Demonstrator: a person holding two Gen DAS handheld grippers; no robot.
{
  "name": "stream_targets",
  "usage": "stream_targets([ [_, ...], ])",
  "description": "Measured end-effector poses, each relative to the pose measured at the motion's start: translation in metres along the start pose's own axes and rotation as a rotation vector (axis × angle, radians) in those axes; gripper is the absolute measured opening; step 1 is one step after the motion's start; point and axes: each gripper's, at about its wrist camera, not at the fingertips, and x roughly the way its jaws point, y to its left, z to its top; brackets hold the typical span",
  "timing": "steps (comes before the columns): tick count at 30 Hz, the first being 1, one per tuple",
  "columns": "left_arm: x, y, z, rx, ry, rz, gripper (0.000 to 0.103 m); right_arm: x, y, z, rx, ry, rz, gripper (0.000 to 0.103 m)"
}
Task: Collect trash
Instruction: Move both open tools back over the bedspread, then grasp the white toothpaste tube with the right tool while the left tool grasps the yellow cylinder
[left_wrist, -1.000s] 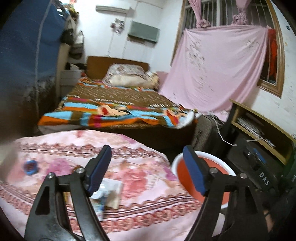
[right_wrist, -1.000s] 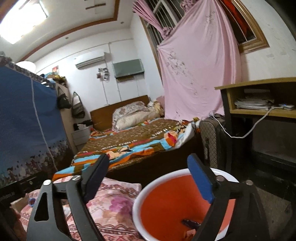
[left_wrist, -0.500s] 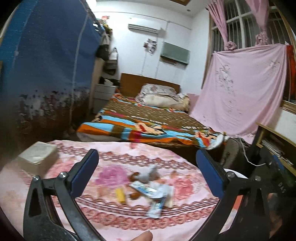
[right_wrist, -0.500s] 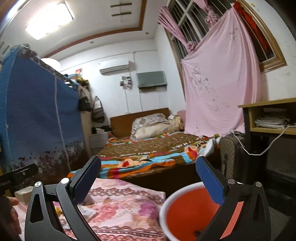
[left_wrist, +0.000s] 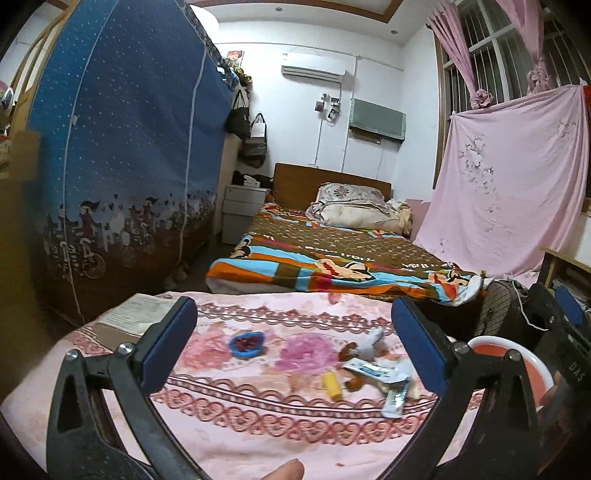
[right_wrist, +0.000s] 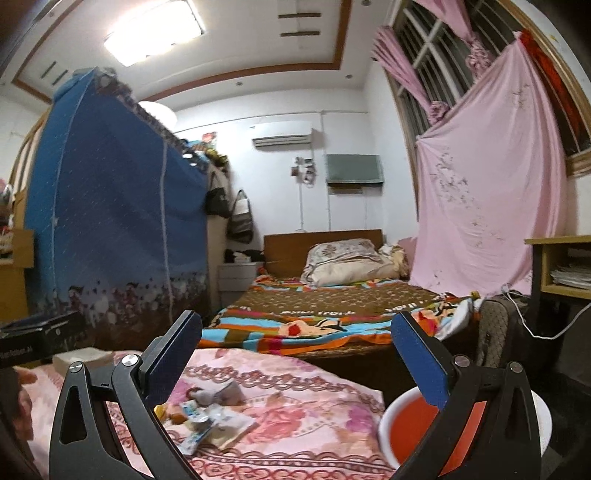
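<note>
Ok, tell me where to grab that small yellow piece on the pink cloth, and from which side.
Grip the yellow piece across its narrow middle, coming from above, pads on its long sides. It lies flat on the pink cloth, clear on its left; wrappers crowd its right.

Scattered on pink floral cloth (left_wrist: 258, 417): crumpled white-and-blue wrappers (left_wrist: 373, 371), small yellow piece (left_wrist: 331, 385), brown scraps (left_wrist: 354, 384), grey wad (left_wrist: 370, 345), blue cup of red bits (left_wrist: 246, 343) apart to the left; red white-rimmed basin (right_wrist: 413, 424) beside cloth's right edge.
</note>
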Motion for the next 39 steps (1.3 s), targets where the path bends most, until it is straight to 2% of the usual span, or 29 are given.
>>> stream_targets([
  [12, -0.005, 0.016, -0.003, 0.065, -0.042, 0.017, 0.092, 0.016, 0.029, -0.009, -0.07, 0.074, 0.107, 0.102],
  [14, -0.002, 0.017, -0.004, 0.071, -0.026, 0.006, 0.092, 0.021, 0.032, -0.011, -0.072, 0.106, 0.133, 0.094],
  [16, 0.002, 0.017, -0.005, 0.069, 0.0, -0.011, 0.091, 0.027, 0.035, -0.013, -0.079, 0.148, 0.162, 0.077],
  [17, 0.004, 0.017, -0.006, 0.069, 0.015, -0.018, 0.091, 0.032, 0.036, -0.014, -0.083, 0.175, 0.175, 0.076],
  [20, 0.013, 0.017, -0.008, 0.064, 0.067, -0.047, 0.088, 0.043, 0.04, -0.019, -0.091, 0.252, 0.222, 0.064],
  [22, 0.02, 0.016, -0.009, 0.061, 0.104, -0.068, 0.082, 0.05, 0.042, -0.022, -0.097, 0.299, 0.244, 0.049],
  [23, 0.023, 0.015, -0.01, 0.06, 0.122, -0.079, 0.08, 0.054, 0.043, -0.024, -0.098, 0.327, 0.257, 0.047],
  [25, 0.032, 0.014, -0.012, 0.058, 0.174, -0.112, 0.068, 0.061, 0.046, -0.028, -0.1, 0.372, 0.281, 0.038],
  [30, 0.056, 0.005, -0.024, 0.065, 0.328, -0.196, 0.048, 0.075, 0.054, -0.038, -0.119, 0.474, 0.327, 0.031],
  [34, 0.068, -0.001, -0.032, 0.07, 0.417, -0.245, 0.029, 0.082, 0.059, -0.045, -0.132, 0.532, 0.352, 0.03],
  [39, 0.085, -0.005, -0.04, 0.04, 0.516, -0.295, 0.021, 0.092, 0.059, -0.052, -0.124, 0.599, 0.371, 0.029],
])
